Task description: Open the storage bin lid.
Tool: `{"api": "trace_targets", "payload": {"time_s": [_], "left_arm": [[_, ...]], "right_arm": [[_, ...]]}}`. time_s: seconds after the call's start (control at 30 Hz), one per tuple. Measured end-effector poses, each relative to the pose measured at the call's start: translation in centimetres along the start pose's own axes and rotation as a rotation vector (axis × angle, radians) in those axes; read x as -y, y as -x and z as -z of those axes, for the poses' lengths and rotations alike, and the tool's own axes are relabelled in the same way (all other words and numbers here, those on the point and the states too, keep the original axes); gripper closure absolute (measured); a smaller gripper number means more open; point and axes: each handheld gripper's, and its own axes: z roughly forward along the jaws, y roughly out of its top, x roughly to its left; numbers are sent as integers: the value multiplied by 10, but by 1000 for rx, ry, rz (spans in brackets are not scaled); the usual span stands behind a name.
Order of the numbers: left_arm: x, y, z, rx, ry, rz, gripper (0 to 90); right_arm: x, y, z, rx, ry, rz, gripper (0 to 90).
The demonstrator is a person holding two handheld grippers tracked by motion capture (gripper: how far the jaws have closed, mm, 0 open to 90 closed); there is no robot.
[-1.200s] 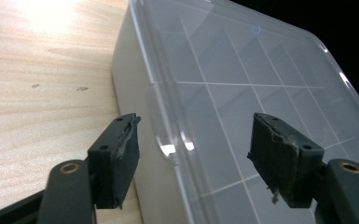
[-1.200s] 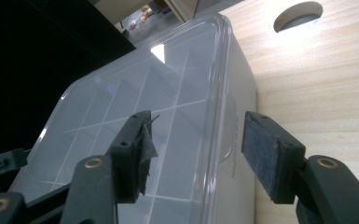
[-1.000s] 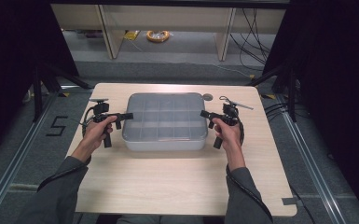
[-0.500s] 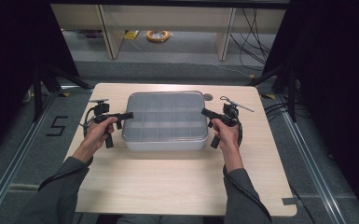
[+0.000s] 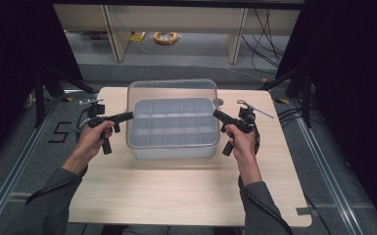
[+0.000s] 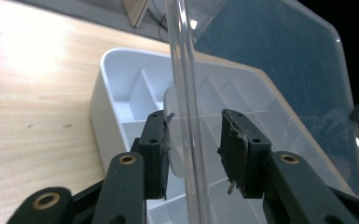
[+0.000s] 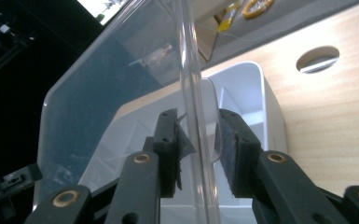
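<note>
Both tongs have just been closing and are pinching the clear lid (image 5: 172, 91). The left tongs (image 5: 129, 115) are gripping its 9 o'clock edge, the right tongs (image 5: 216, 114) its 3 o'clock edge. The lid is tilting above the white compartment box (image 5: 172, 146) on the tabletop (image 5: 176, 196).

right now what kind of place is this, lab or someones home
Most likely a lab recording station, not a home: a bare wooden table between dark curtains, metal rails on the floor, loose cables behind, and a clear lid lifted with hand-held grippers.

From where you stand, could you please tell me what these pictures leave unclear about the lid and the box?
- Back hinge of the clear lid: high view, too small to tell.
- Compartments of the white box: high view, blurred; whether anything lies in them is unsure.
- Left tongs: left gripper view, whether the pads touch the lid's tab cannot be told.
- Box's far side: right gripper view, veiled by the lid.
</note>
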Motion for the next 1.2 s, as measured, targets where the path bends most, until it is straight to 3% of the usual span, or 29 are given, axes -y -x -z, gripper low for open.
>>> {"api": "trace_targets", "payload": {"time_s": [0.1, 0.13, 0.37, 0.4, 0.43, 0.77, 0.93, 0.97, 1.03, 1.07, 1.1, 1.13, 1.17, 1.2], "left_arm": [[-1, 7, 12, 27, 6, -23, 619], [0, 9, 16, 37, 14, -28, 621], [14, 19, 38, 59, 16, -65, 630], [19, 20, 41, 60, 14, -66, 632], [23, 22, 44, 63, 16, -71, 634], [63, 29, 66, 103, -19, -111, 639], [90, 29, 71, 103, -45, -102, 642], [96, 28, 72, 121, -46, -92, 644], [106, 28, 74, 118, -64, -85, 643], [108, 29, 75, 117, -66, -90, 639], [111, 29, 76, 125, -62, -94, 637], [114, 30, 77, 113, -66, -104, 634], [117, 31, 79, 108, -68, -118, 633], [120, 32, 81, 100, -65, -121, 634]], "right_arm": [[-1, -6, 10, -16, 13, 11, 703], [-1, -9, 14, -19, 8, -7, 703], [7, -18, 37, -37, 9, 62, 701], [10, -20, 41, -40, 3, 39, 701], [16, -17, 46, -44, 5, 70, 698], [47, -11, 72, -46, -38, 61, 693], [70, -3, 82, -51, -51, 59, 690], [74, 0, 84, -43, -55, 50, 690], [81, 2, 88, -38, -62, 10, 691], [84, 5, 89, -33, -67, 42, 690], [85, 6, 89, -39, -62, 48, 688], [88, 3, 91, -29, -76, 15, 683], [91, 5, 91, -17, -76, 53, 681], [93, 5, 93, -19, -78, 56, 681]]}}
